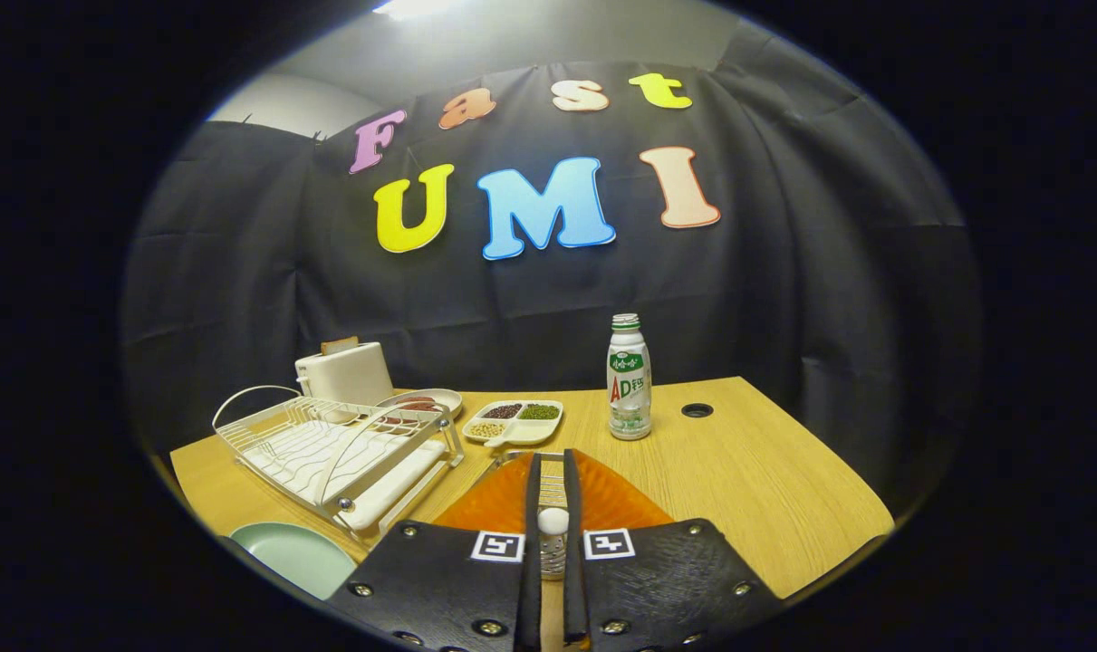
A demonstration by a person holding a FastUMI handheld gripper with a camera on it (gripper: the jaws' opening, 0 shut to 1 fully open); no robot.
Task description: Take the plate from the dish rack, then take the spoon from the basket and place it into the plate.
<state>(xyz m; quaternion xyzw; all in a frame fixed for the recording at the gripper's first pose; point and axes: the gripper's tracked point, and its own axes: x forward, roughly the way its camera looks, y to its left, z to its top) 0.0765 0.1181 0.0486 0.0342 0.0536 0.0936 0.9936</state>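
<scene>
Pale-green plate on bench, left of fingers; these nearly closed on white-handled spoon, long axis along fingers, over orange basket

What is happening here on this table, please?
A person's hand-held gripper has its two fingers closed on a spoon, just above an orange basket. The green plate is already out of the white dish rack and lies on the wooden table in front of it, beside the fingers. The spoon is not yet in the plate. A bottle, a tray of beans and a toaster stand beyond.
</scene>
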